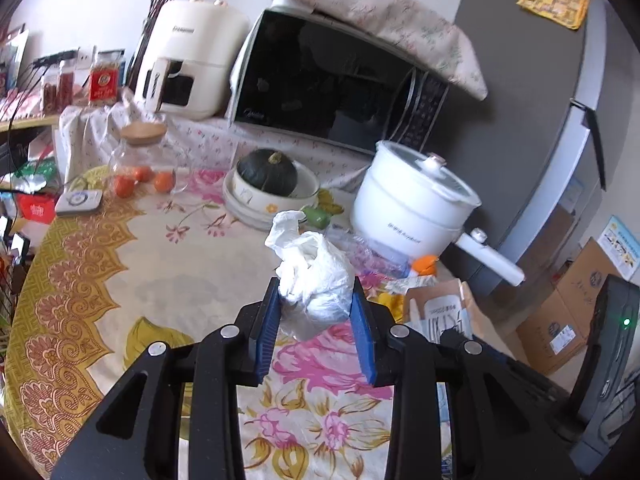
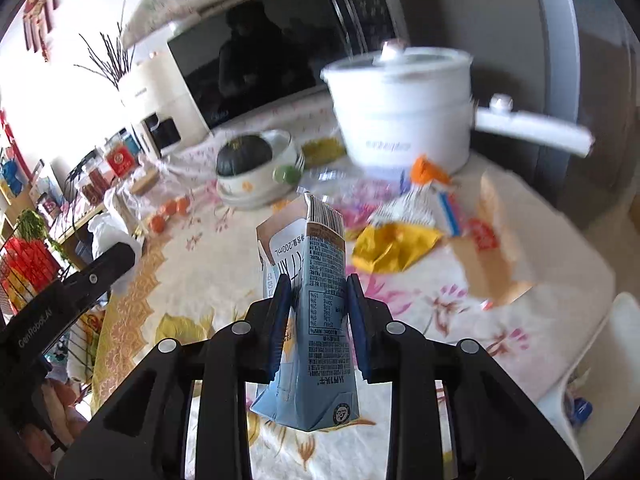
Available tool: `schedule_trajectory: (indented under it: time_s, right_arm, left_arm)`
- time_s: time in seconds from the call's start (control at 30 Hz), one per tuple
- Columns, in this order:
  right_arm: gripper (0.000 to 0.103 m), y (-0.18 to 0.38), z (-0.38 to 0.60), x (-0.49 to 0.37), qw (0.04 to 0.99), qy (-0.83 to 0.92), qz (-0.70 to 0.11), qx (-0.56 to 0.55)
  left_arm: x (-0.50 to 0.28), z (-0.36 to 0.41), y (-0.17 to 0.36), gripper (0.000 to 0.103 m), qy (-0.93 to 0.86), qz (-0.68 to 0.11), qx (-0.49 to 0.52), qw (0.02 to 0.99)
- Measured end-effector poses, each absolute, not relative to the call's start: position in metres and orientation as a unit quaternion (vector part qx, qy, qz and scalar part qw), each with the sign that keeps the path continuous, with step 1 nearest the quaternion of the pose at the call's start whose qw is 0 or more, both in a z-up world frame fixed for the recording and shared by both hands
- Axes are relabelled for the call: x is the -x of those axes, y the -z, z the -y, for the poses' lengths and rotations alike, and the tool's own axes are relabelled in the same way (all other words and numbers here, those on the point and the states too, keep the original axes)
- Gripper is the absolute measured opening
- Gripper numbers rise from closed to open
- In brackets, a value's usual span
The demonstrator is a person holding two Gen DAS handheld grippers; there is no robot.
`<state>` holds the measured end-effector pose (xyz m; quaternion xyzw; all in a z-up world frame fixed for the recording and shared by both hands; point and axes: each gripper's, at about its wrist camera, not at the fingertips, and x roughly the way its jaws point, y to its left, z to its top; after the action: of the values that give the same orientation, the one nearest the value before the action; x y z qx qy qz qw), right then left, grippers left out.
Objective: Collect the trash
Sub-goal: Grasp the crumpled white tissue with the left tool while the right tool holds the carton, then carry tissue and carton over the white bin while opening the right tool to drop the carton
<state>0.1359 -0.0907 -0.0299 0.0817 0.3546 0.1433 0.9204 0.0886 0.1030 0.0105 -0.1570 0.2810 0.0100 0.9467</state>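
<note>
My left gripper (image 1: 316, 296) is shut on a crumpled white plastic bag (image 1: 316, 276), held above the flowered tablecloth (image 1: 160, 272). The blue pads press on the bag from both sides. In the right wrist view my right gripper (image 2: 318, 288) is shut on a small blue and brown milk carton (image 2: 316, 280), lifted off the table and standing between the pads. Loose trash lies on the table beyond it: a yellow wrapper (image 2: 392, 244), an orange scrap (image 2: 428, 172), a brown paper bag (image 2: 508, 236) and a clear plastic bottle (image 1: 376, 252).
A white electric pot (image 1: 416, 204) with a long handle stands at the back right. A bowl with a dark squash (image 1: 268, 184), a jar of oranges (image 1: 144, 168), a microwave (image 1: 340, 84) and an air fryer (image 1: 192, 60) line the back. Cardboard boxes (image 1: 568, 312) stand on the floor.
</note>
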Motion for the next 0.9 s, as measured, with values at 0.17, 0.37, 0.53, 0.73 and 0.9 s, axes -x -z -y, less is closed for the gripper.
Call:
schedule_trajectory:
  time_s: [0.17,0.37,0.53,0.73,0.9]
  right_arm:
    - [0.026,0.012,0.111,-0.125,0.938,-0.118,-0.318,-0.071]
    - [0.026,0.003,0.136,-0.120,0.947,-0.089,-0.299,-0.070]
    - [0.027,0.000,0.155,-0.114,0.952,-0.068,-0.291,-0.066]
    - [0.027,-0.001,0.184,-0.101,0.957,-0.034,-0.281,-0.055]
    - [0.027,0.000,0.218,-0.090,0.958,-0.004,-0.280,-0.057]
  left_arm:
    - [-0.085,-0.084,-0.016,0.034,0.015,-0.265,0.148,0.953]
    - [-0.089,-0.065,-0.014,0.034,0.039,-0.267,0.154,0.950]
    - [-0.092,-0.042,-0.013,0.034,0.065,-0.273,0.157,0.947]
    - [-0.091,-0.007,-0.010,0.034,0.103,-0.273,0.146,0.945]
    - [-0.090,0.026,-0.005,0.034,0.134,-0.280,0.134,0.941]
